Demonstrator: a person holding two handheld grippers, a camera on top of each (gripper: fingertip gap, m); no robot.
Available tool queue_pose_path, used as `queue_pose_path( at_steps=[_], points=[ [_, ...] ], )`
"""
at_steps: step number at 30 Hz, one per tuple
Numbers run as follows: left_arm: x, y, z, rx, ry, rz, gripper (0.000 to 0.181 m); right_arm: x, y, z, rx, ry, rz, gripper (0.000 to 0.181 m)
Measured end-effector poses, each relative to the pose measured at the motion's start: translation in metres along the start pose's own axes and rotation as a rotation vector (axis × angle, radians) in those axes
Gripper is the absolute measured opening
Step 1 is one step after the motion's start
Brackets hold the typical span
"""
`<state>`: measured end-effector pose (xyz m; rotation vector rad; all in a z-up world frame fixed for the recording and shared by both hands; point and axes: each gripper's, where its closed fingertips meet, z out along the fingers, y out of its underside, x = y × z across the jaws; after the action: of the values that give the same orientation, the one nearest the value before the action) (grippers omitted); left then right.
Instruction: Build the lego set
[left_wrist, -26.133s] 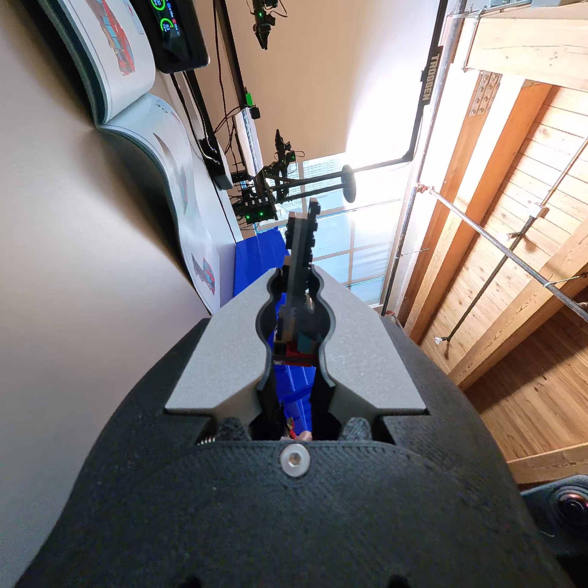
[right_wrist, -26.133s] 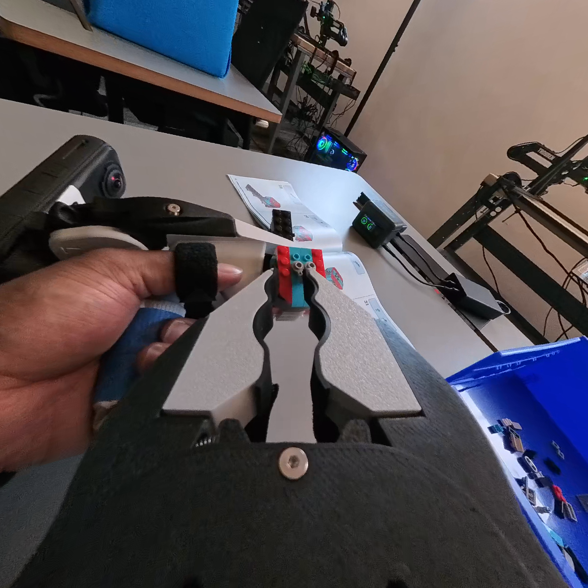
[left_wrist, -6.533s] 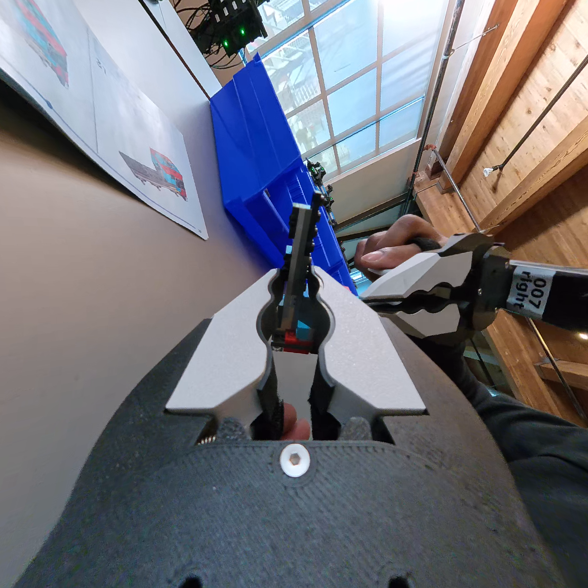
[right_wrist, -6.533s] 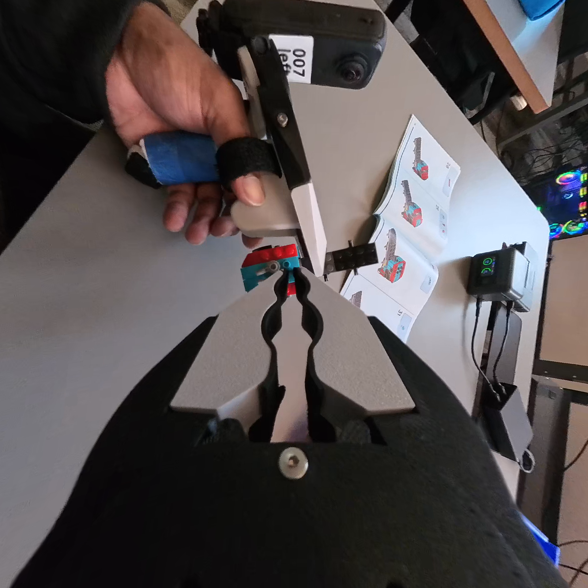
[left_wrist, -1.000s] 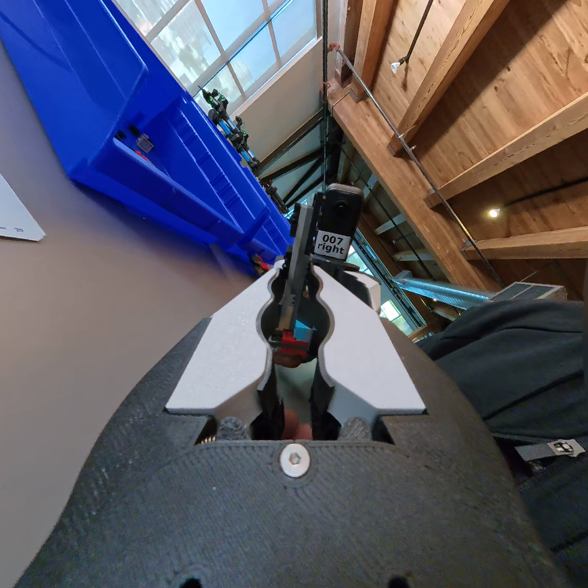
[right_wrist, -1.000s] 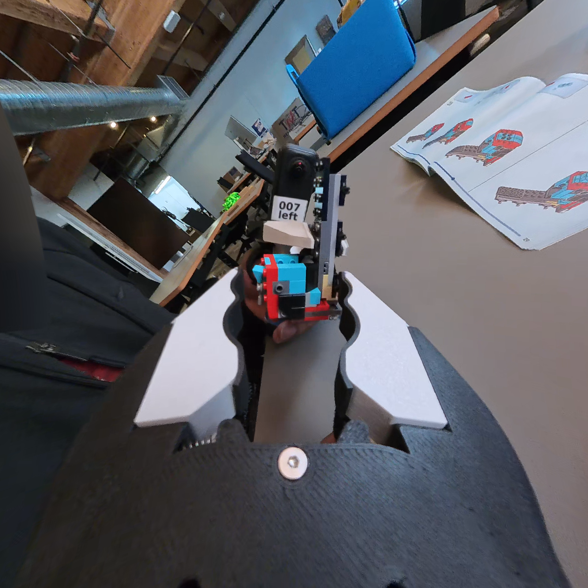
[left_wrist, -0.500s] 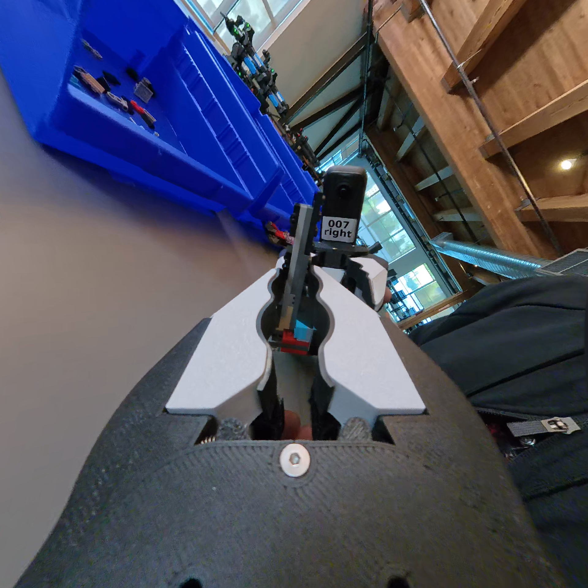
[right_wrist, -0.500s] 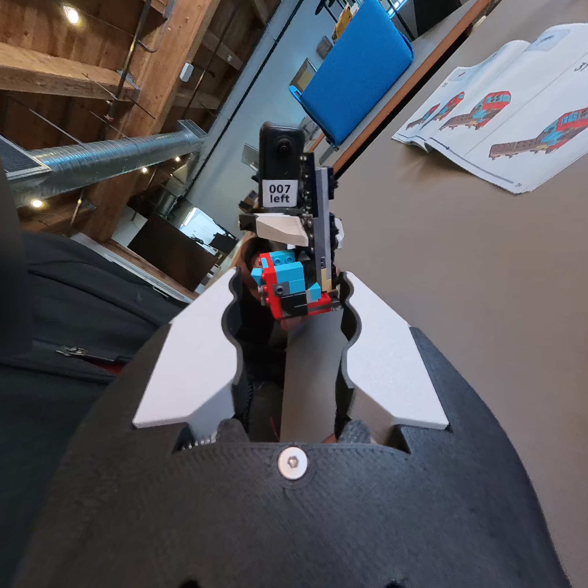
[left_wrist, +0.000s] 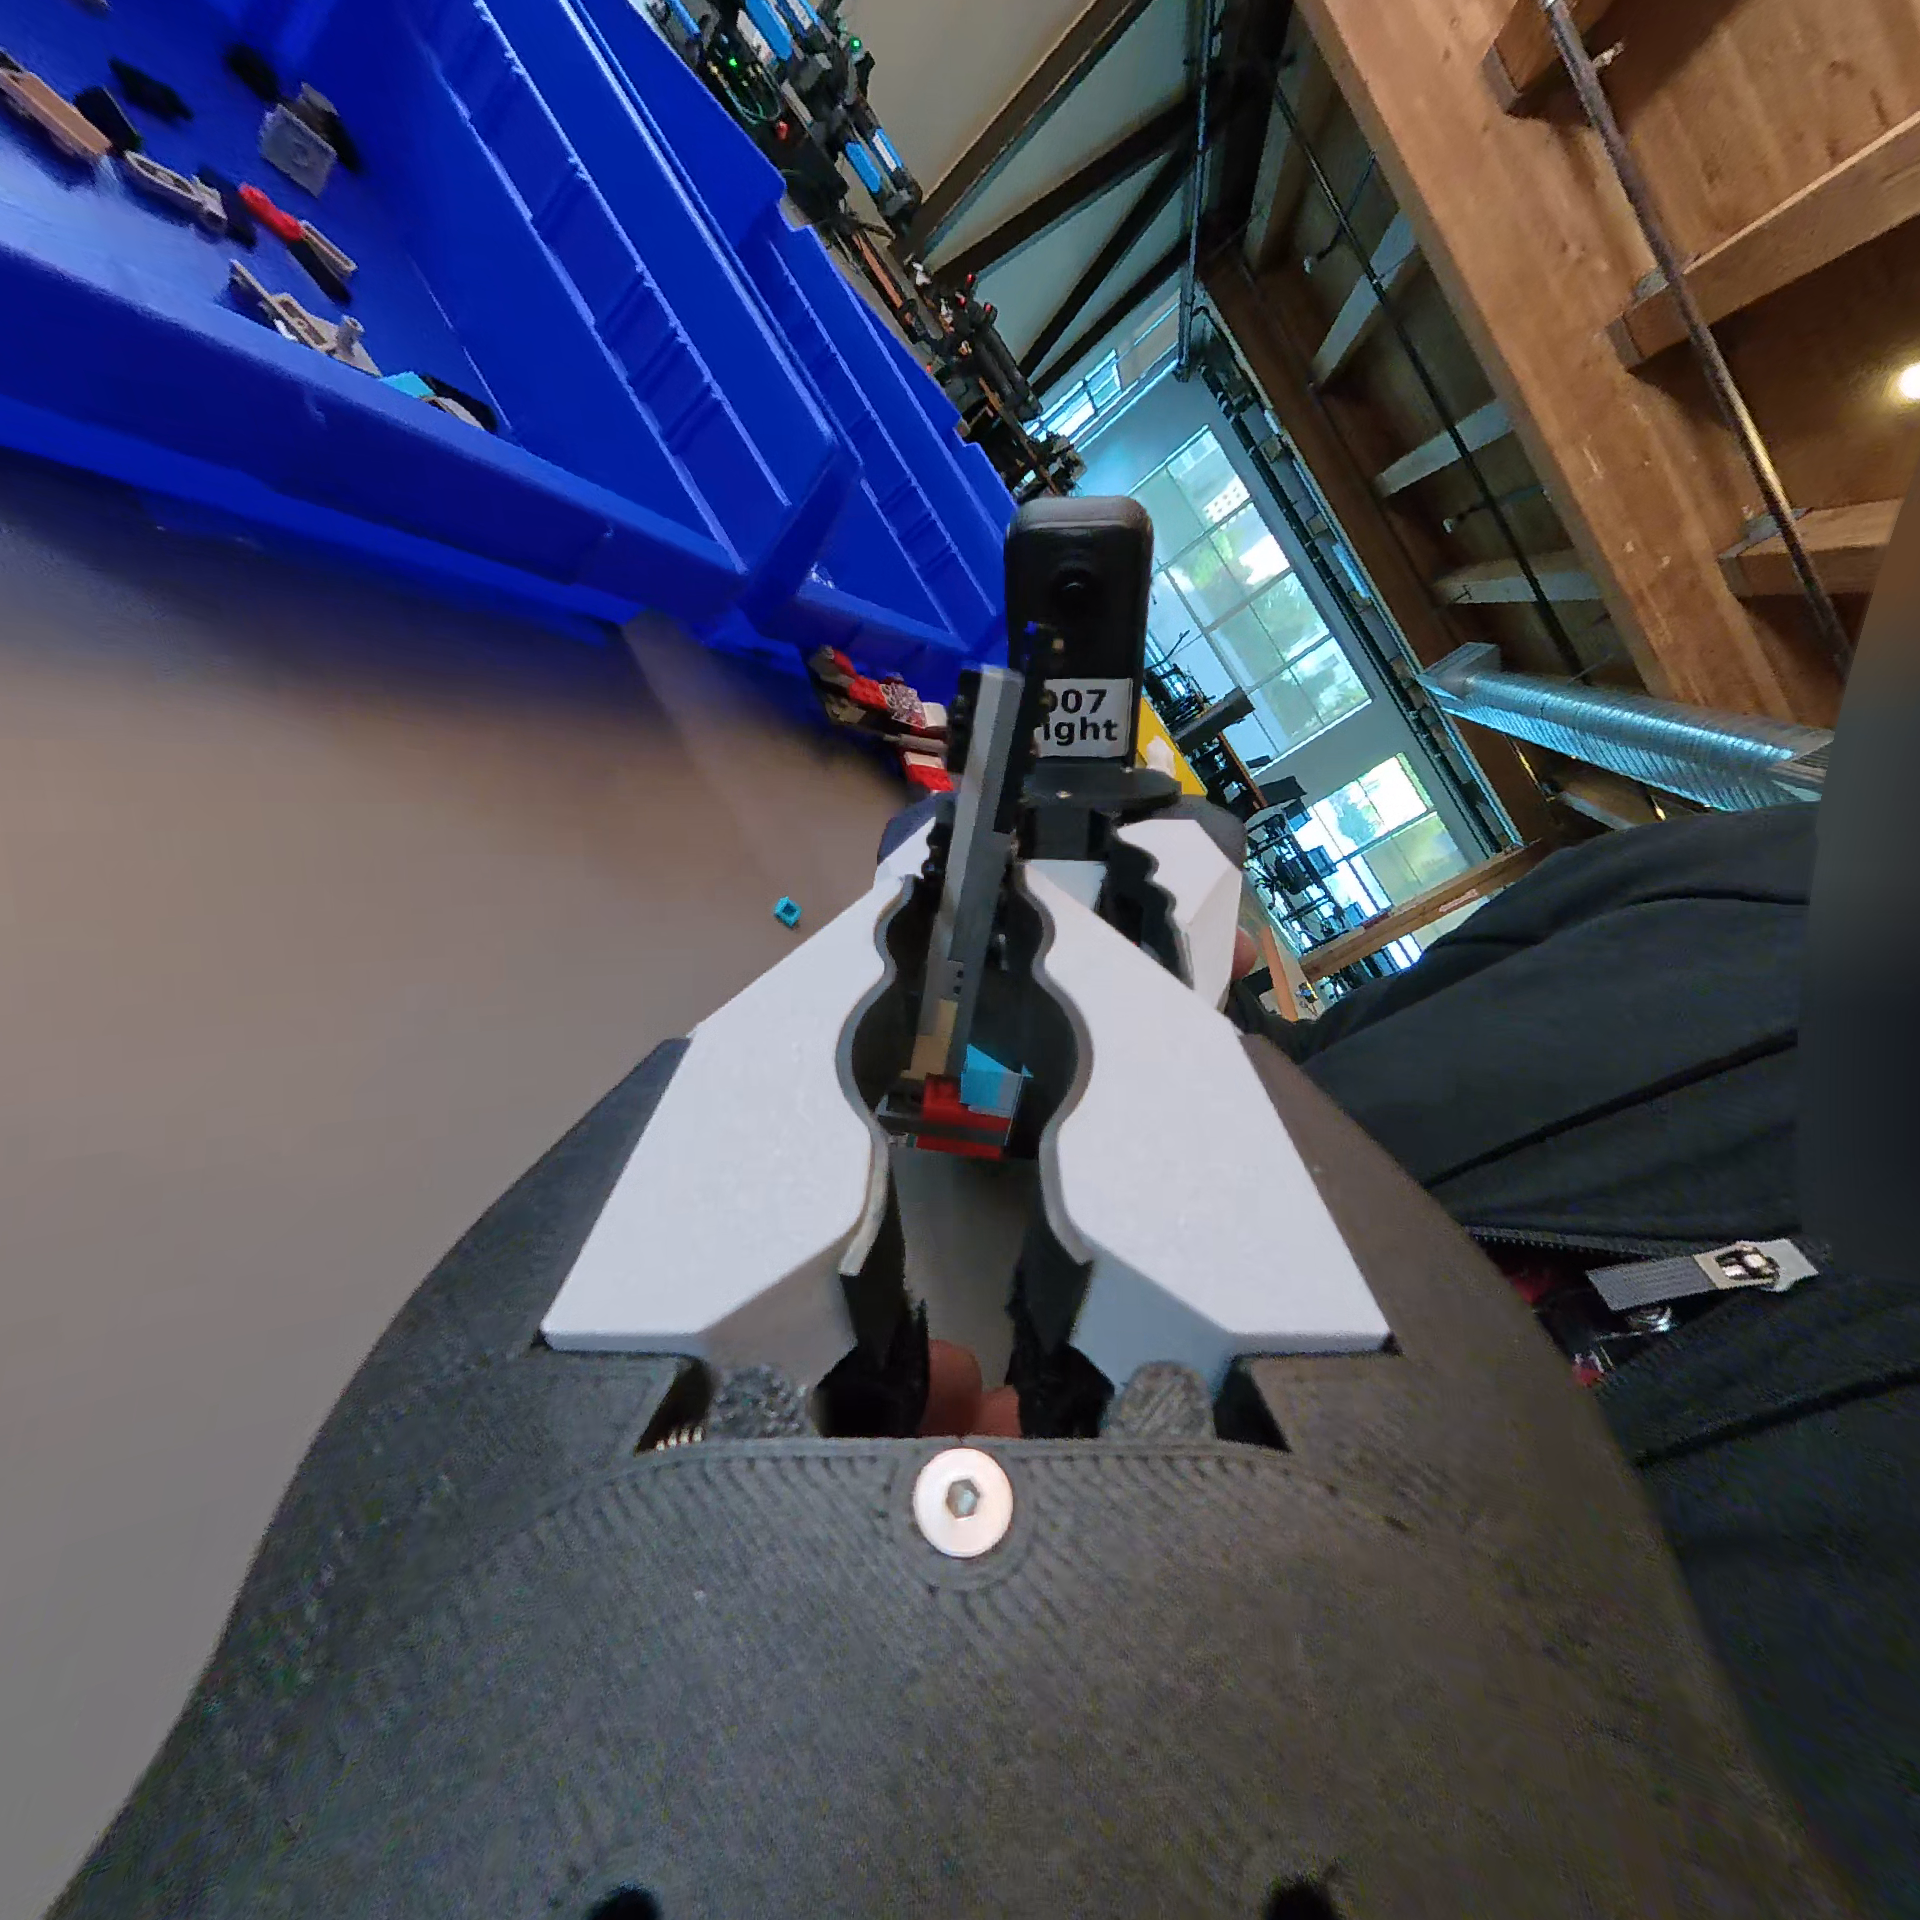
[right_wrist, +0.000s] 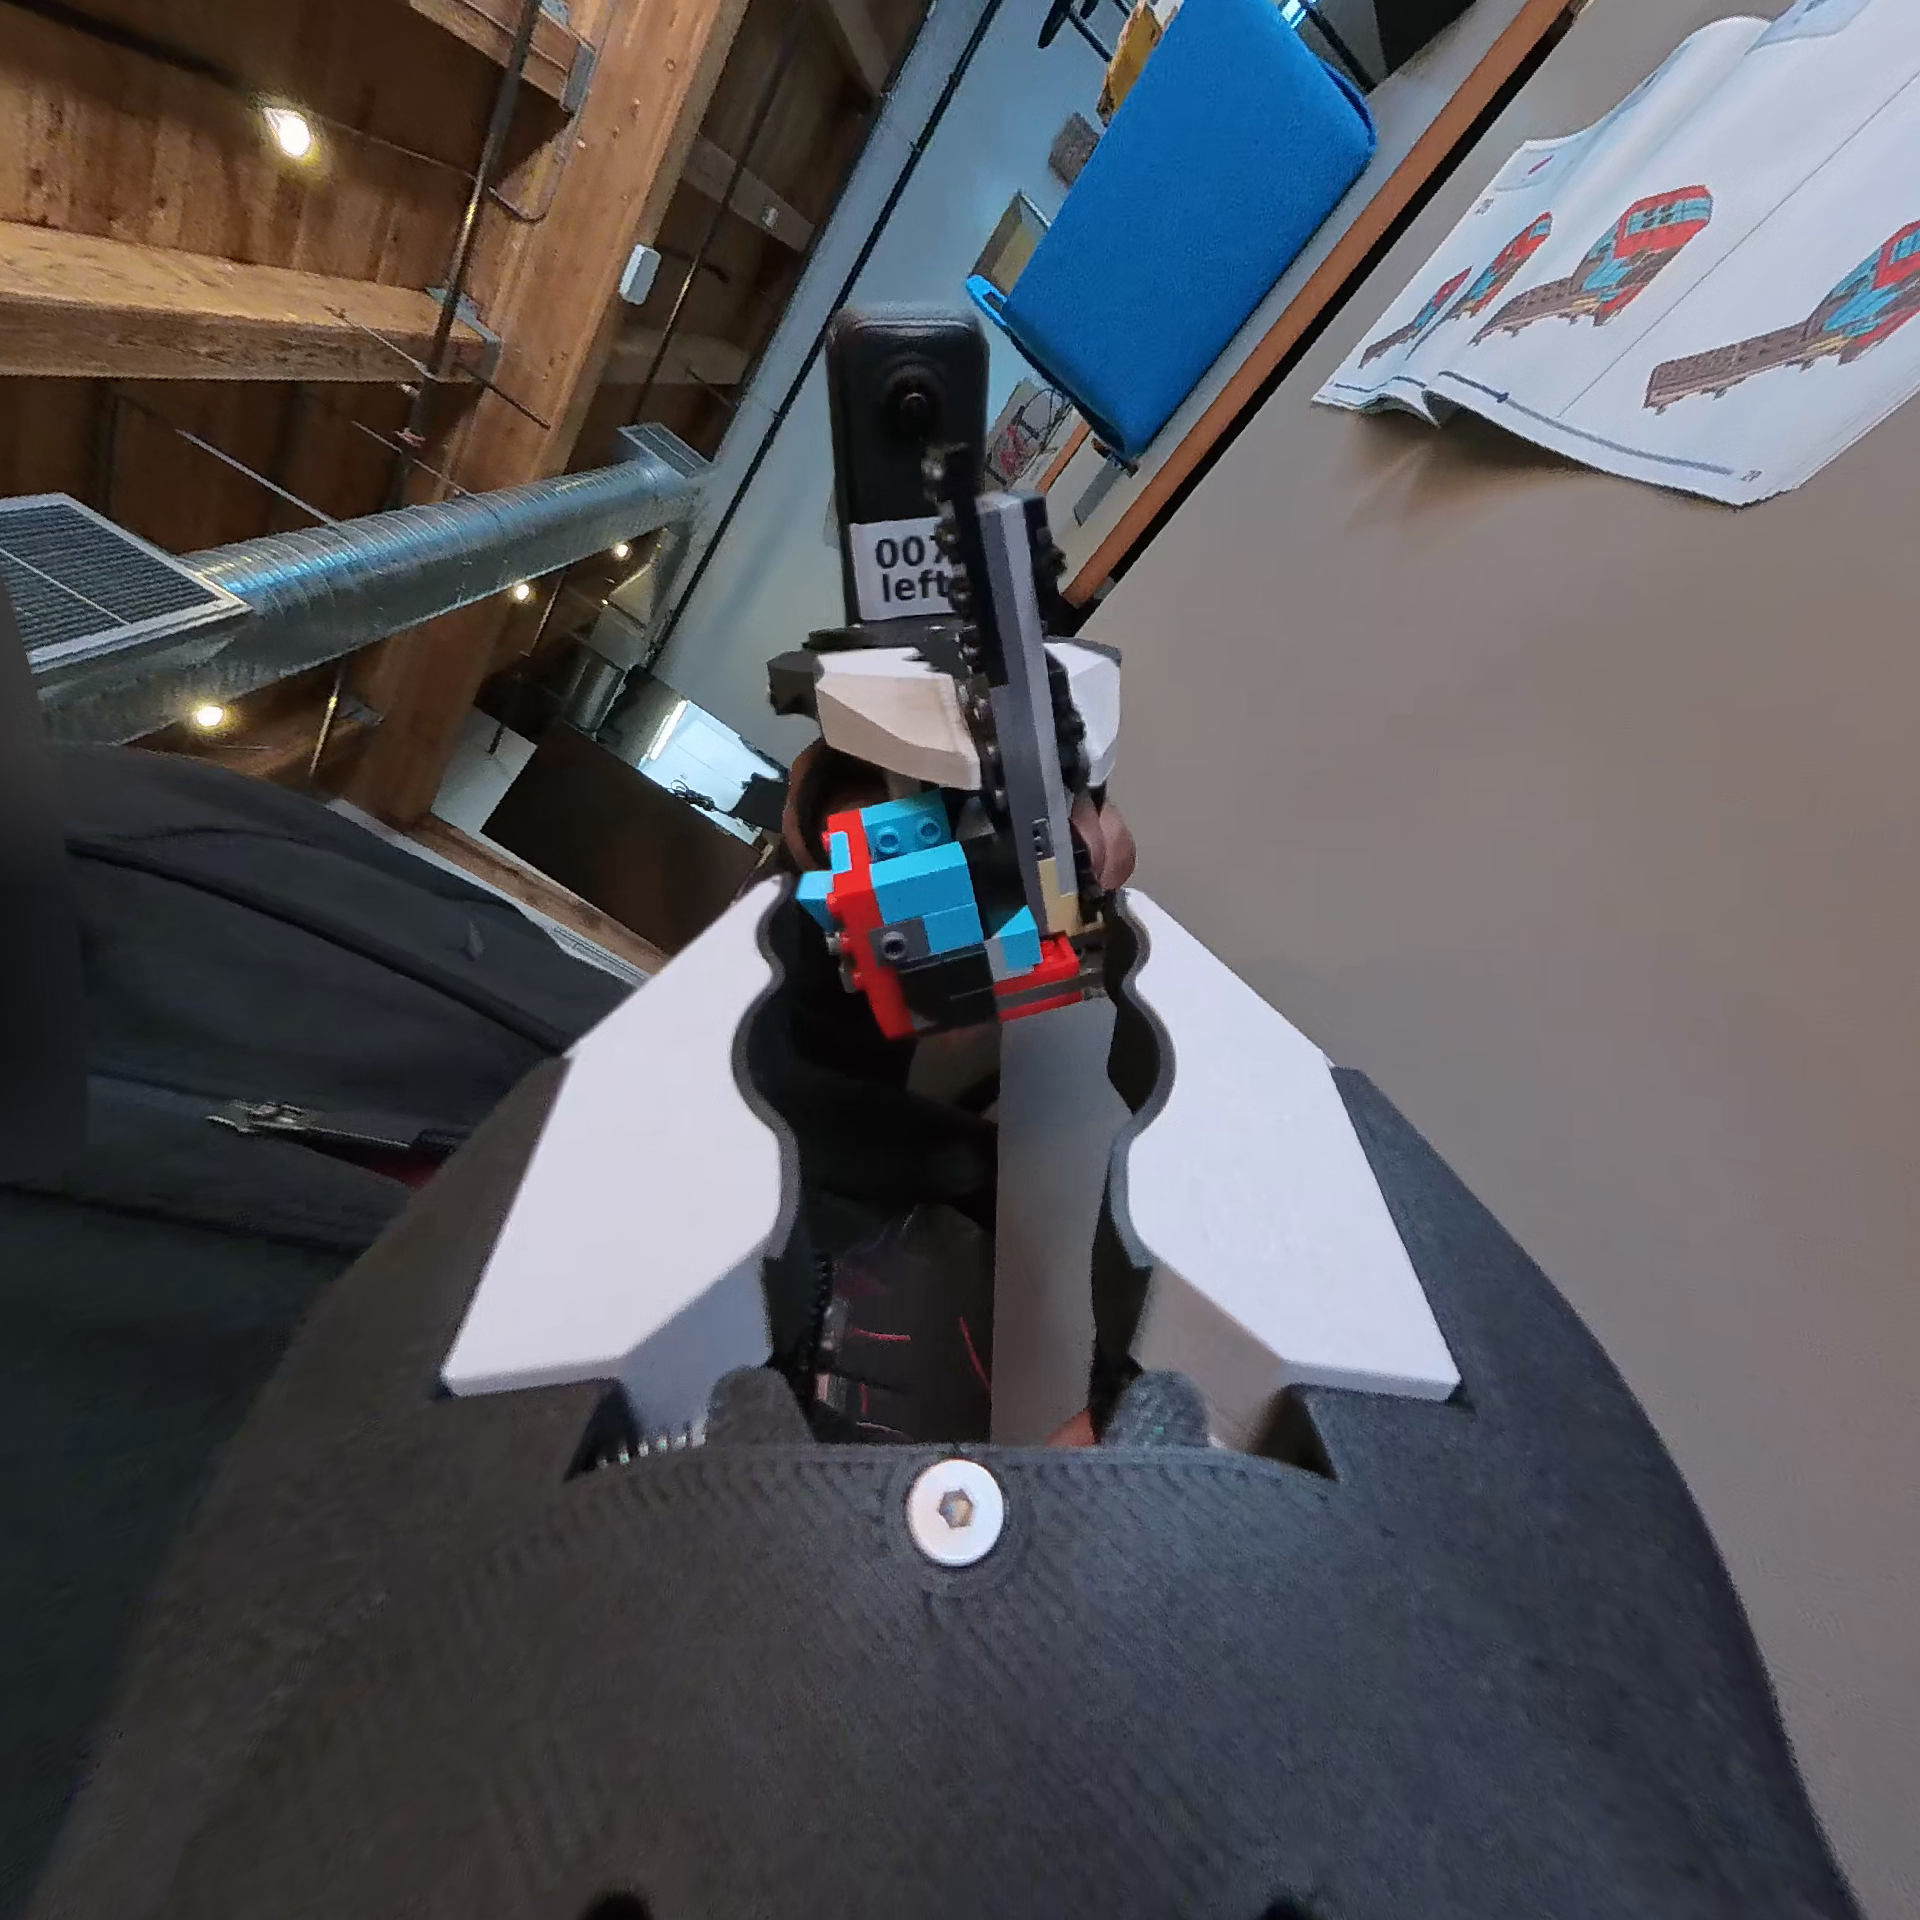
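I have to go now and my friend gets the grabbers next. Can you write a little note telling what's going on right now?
Left gripper: shut on the lego model, clamping its long grey plate.
Right gripper: open, facing the model's red and blue block end, gripping nothing.
Spare pieces wait in the blue bin; a few more lie on the table beside it, plus one small blue piece.
The instruction booklet lies open on the table.
Done: part of the model is built. Left: add more pieces.
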<state>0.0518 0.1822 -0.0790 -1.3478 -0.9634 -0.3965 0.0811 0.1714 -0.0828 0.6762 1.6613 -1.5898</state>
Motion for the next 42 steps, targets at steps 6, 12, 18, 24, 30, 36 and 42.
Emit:
queue_pose_path(
  at_steps=[6,12,18,24,30,36,42],
  points=[
    [0.008,0.0,0.008,-0.01,0.034,0.012,0.014,-0.004,-0.001,-0.008,0.0,0.027,-0.055,0.056],
    [0.014,-0.003,0.016,-0.009,0.049,0.014,0.015,-0.007,-0.006,-0.016,0.025,0.053,-0.103,0.055],
    [0.015,-0.006,0.023,0.009,0.031,-0.022,0.014,-0.006,-0.01,-0.023,0.065,0.071,-0.118,0.055],
    [0.004,-0.005,0.027,0.071,-0.006,-0.114,0.014,-0.002,-0.016,-0.03,0.114,0.086,-0.083,0.057],
    [-0.007,-0.003,0.027,0.176,0.01,-0.237,0.015,-0.003,-0.022,-0.038,0.158,0.091,-0.059,0.065],
    [-0.01,-0.012,0.023,0.336,0.053,-0.335,0.015,0.003,-0.02,-0.043,0.21,0.149,-0.009,0.065],
    [-0.013,-0.018,0.02,0.516,0.02,-0.33,0.015,0.009,-0.023,-0.044,0.322,0.198,0.07,0.065]
  ],
)
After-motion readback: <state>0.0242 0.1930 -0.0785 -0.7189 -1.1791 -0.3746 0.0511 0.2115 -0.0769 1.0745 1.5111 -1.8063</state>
